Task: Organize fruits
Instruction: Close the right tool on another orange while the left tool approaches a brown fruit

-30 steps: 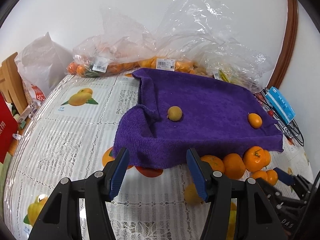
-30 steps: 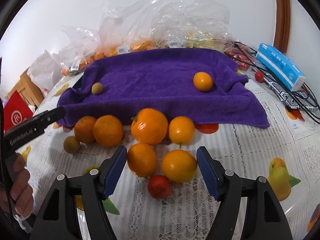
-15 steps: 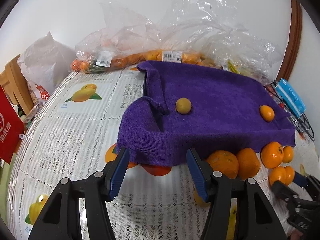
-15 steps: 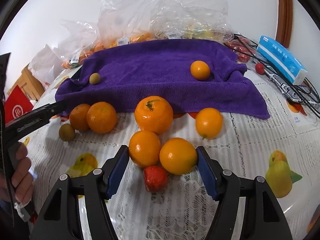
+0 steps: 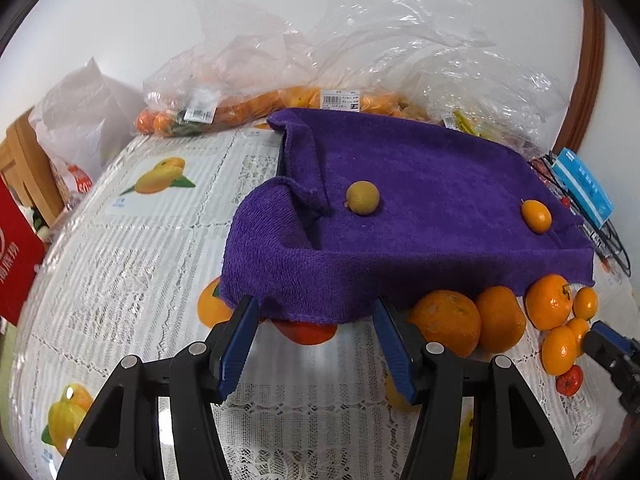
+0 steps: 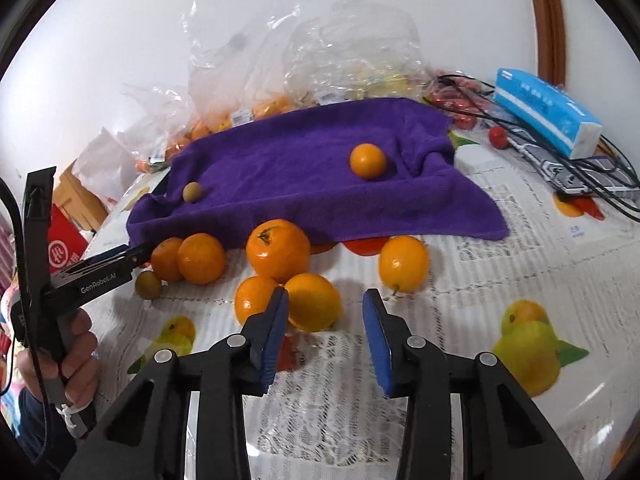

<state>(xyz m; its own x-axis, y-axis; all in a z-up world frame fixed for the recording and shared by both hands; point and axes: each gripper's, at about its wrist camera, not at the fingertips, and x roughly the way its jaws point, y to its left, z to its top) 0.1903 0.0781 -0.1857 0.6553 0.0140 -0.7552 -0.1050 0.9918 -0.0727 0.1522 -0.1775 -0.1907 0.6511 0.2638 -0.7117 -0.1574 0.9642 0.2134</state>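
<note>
A purple towel (image 5: 420, 216) (image 6: 304, 168) lies on the lace tablecloth with a small greenish-brown fruit (image 5: 362, 197) and a small orange (image 5: 536, 216) on it. Several loose oranges sit along its front edge, the largest with a stem (image 6: 278, 250). My right gripper (image 6: 326, 294) is closing over the cloth. One orange (image 6: 312, 302) lies between its jaws against the left finger, and the right pad is clear of it. A red fruit (image 5: 570, 380) lies just behind that orange. My left gripper (image 5: 316, 302) is open and empty at the towel's near left corner.
Plastic bags of fruit (image 5: 280, 96) line the wall behind the towel. A blue tissue pack (image 6: 548, 116) and cables (image 6: 576, 176) lie at the right. A red box (image 5: 16, 256) stands at the left edge. A small brown fruit (image 6: 148, 285) rests near the left gripper's fingers (image 6: 104, 268).
The right gripper's jaws have narrowed sharply and it has shifted right, so only one of the two nearest oranges stays between them. One orange has rolled away to the right. The left gripper's opening is unchanged.
</note>
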